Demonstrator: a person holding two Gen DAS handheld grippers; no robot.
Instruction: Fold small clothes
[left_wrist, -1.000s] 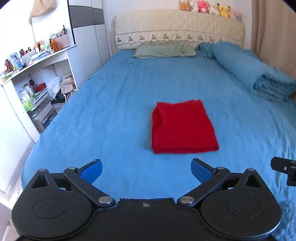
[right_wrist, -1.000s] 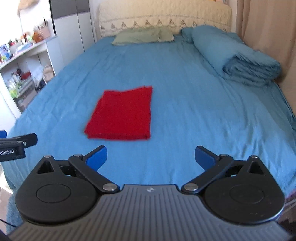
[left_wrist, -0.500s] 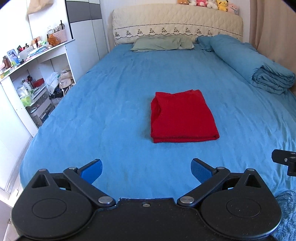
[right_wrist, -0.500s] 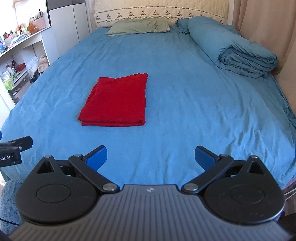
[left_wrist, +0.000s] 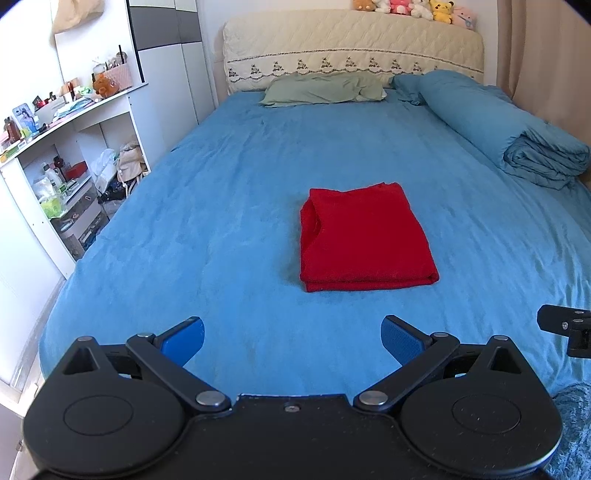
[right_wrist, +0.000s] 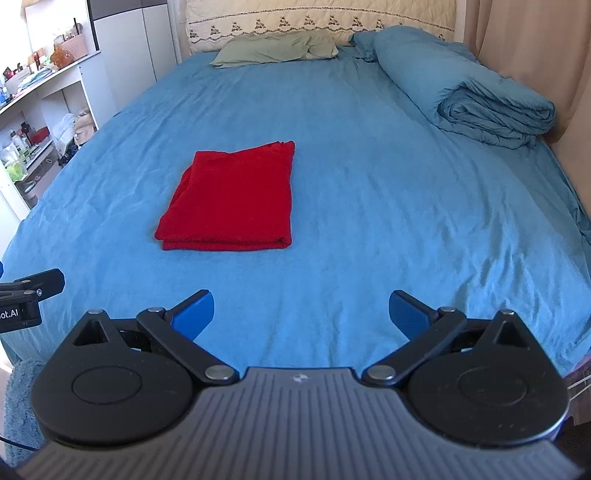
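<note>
Left wrist view: red soft-knit garment (left_wrist: 364, 236), folded to neat rectangle, lies mid-bed on blue velvety sheet (left_wrist: 229, 221); layered edge faces left gripper (left_wrist: 293, 338), blue pads spread, empty.

Right wrist view: right gripper (right_wrist: 301, 310) spread, empty; broad bare sheet between it and rolled blue quilt (right_wrist: 476, 96).

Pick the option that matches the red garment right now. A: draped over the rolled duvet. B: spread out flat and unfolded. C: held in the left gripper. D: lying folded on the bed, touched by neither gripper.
D: the red garment lies folded on the blue bed, with the left gripper and right gripper both open and short of it.
</note>
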